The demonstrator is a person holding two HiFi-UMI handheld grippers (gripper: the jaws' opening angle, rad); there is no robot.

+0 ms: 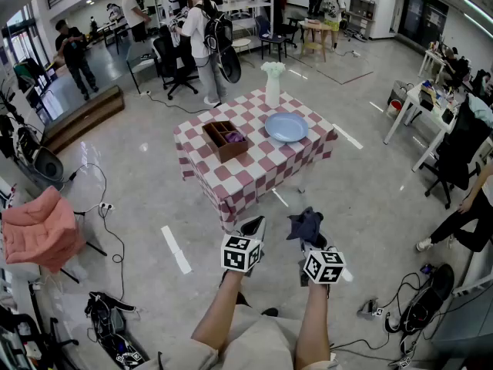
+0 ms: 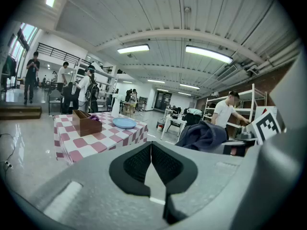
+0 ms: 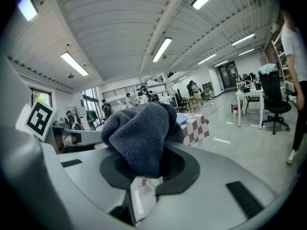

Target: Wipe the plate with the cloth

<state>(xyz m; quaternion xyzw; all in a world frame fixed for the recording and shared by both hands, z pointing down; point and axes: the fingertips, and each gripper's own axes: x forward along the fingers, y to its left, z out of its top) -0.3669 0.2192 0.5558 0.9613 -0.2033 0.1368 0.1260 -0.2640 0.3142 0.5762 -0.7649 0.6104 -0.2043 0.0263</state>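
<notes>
Right gripper (image 1: 308, 237): fingers clamp bunched dark cloth (image 1: 306, 222). Left gripper (image 1: 253, 226): fingers pressed together, empty. Blue plate (image 1: 286, 126) flat, face up, on checked surface (image 1: 254, 172), well ahead; round, no long axis. Advice: step close, press cloth flat, wipe in circles.

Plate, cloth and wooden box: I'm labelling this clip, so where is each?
plate (image 1: 286, 126), head view, middle of the blue dish
cloth (image 3: 139, 138), right gripper view, front of the dark grey bundle
wooden box (image 1: 233, 152), head view, its near side wall
</notes>
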